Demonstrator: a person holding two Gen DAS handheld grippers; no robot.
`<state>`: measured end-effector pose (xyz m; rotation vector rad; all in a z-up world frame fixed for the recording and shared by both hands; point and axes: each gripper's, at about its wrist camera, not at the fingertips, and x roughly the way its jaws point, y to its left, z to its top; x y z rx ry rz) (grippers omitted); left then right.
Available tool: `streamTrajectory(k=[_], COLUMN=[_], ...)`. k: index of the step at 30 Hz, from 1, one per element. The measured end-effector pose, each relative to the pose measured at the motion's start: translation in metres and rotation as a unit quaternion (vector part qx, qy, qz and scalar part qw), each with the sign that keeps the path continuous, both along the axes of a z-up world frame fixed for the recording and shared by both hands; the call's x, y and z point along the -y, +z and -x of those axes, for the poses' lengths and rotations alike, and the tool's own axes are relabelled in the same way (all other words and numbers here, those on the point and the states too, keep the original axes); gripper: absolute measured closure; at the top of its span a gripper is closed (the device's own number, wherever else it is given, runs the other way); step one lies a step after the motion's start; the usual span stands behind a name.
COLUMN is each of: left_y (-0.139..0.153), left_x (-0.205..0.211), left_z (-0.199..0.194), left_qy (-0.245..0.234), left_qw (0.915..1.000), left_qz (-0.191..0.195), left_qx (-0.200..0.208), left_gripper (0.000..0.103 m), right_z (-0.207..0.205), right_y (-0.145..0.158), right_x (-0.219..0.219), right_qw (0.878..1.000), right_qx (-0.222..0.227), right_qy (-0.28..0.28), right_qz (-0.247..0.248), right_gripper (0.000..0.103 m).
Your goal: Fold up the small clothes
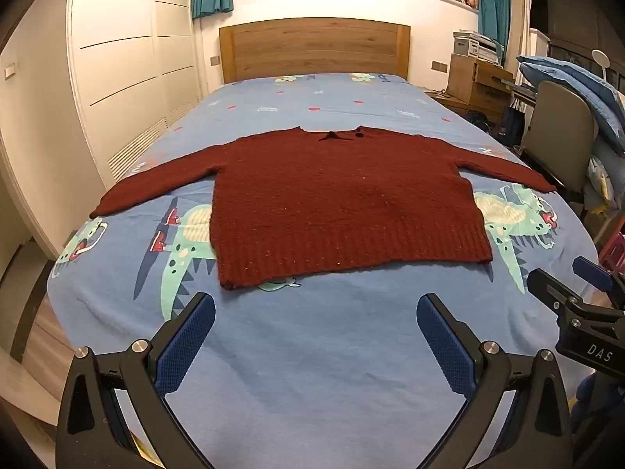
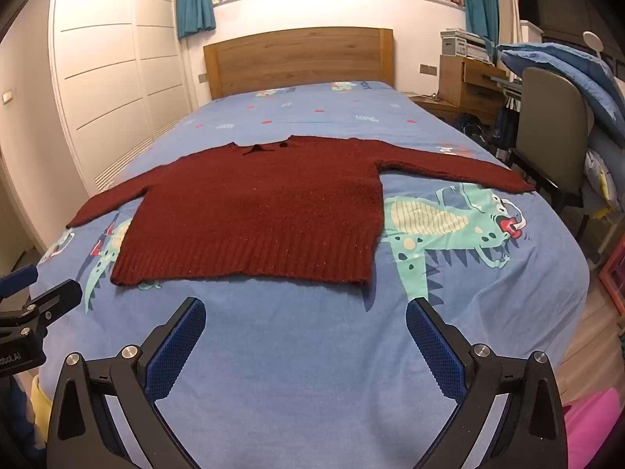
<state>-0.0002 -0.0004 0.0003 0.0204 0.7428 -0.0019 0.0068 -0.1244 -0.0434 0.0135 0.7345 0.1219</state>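
Note:
A dark red knitted sweater (image 1: 336, 203) lies flat on the blue dinosaur bedsheet (image 1: 312, 351), both sleeves spread out to the sides, hem towards me. It also shows in the right wrist view (image 2: 258, 215). My left gripper (image 1: 315, 312) is open and empty, hovering over the sheet just short of the hem. My right gripper (image 2: 305, 316) is open and empty, also short of the hem, to the right of the left one. The right gripper's fingers (image 1: 566, 297) show at the right edge of the left wrist view.
A wooden headboard (image 1: 312, 47) stands at the far end. White wardrobe doors (image 1: 117, 78) run along the left. A chair (image 2: 550, 133) with blue bedding (image 2: 566, 74) and a wooden desk (image 2: 468, 82) stand to the right of the bed.

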Motion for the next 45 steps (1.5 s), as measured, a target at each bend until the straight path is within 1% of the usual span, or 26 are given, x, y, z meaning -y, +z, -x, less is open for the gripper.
streamTrajectory(k=[4,7,11,13,24,32,45], left_y=[0.001,-0.004,0.0,-0.001,-0.003,-0.005,-0.005], left_x=[0.004,0.008,0.012,0.004,0.008,0.007,0.009], left_z=[0.002,0.001,0.001,0.001,0.001,0.0,0.002], left_qy=[-0.002,-0.001,-0.001,-0.005,-0.018,-0.018,-0.021], left_qw=[1.0,1.0,1.0,0.9999,0.9997,0.9996,0.9996], left_qz=[-0.002,0.0,0.002,0.009,0.016,0.019,0.018], left_qx=[0.005,0.007,0.004,0.003,-0.003,-0.01,-0.009], left_gripper=[0.001,0.001,0.001,0.001,0.001,0.001,0.001], right_z=[0.0,0.0,0.001,0.001,0.001,0.002,0.002], right_y=[0.0,0.0,0.0,0.0,0.0,0.0,-0.001], right_x=[0.0,0.0,0.0,0.0,0.0,0.0,0.0], right_qw=[1.0,1.0,1.0,1.0,1.0,1.0,1.0], right_qx=[0.0,0.0,0.0,0.0,0.0,0.0,0.001], right_qy=[0.001,0.0,0.0,0.0,0.0,0.001,0.001], right_qz=[-0.001,-0.002,-0.001,-0.001,-0.001,0.0,0.002], right_gripper=[0.0,0.0,0.0,0.0,0.0,0.0,0.0])
